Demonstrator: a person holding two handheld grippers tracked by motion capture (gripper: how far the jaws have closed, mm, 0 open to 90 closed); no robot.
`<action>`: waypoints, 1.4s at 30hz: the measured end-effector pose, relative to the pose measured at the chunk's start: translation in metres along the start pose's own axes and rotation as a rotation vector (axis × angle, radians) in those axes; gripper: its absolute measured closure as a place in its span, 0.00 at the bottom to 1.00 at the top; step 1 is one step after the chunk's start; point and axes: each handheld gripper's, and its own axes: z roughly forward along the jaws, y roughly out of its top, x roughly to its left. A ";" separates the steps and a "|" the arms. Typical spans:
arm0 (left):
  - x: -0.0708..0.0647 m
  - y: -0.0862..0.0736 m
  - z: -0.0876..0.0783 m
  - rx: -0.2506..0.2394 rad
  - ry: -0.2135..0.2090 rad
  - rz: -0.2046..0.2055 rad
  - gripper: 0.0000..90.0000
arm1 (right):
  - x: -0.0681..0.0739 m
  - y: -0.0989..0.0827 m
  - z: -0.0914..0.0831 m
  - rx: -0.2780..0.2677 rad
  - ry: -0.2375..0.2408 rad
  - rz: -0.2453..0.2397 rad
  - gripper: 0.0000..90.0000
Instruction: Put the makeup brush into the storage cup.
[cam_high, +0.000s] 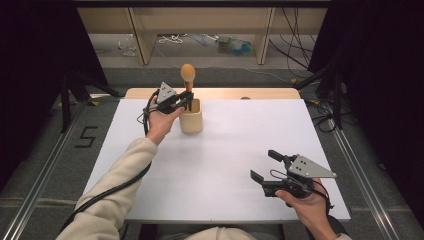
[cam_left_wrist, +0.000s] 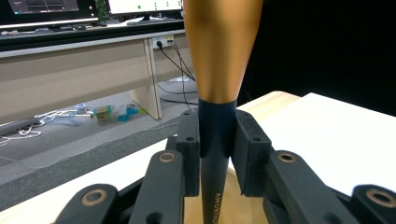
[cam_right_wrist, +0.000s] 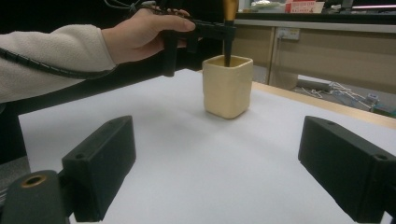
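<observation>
Clamping the dark lower handle of a wooden spoon (cam_left_wrist: 217, 135), the left gripper (cam_high: 186, 101) has both pads squeezed flat against the shaft just above the rim of a cream holder cup (cam_high: 191, 116), which stands at about eleven o'clock on the white table (cam_high: 240, 150), near the far edge. That spoon looks light and stiff, with a smooth, tapering shaft that could slip upward through the pads, so the narrow dark section is probably the surest place to grip, well below the rounded bowl end (cam_high: 187, 72) sticking up at twelve o'clock. At about five o'clock the right gripper (cam_high: 265, 166) rests with its jaws spread wide and nothing between them. Count: one spoon, one cup, two grippers.
</observation>
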 end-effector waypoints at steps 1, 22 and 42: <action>0.000 0.000 0.000 0.000 0.000 0.003 0.82 | 0.000 0.000 0.000 0.000 0.000 0.000 0.13; 0.000 -0.006 0.003 0.021 0.002 -0.004 0.82 | 0.000 0.000 0.000 0.000 0.001 0.000 0.13; 0.000 -0.011 0.004 0.034 0.004 -0.014 0.82 | 0.000 0.000 0.001 -0.005 0.000 0.000 0.13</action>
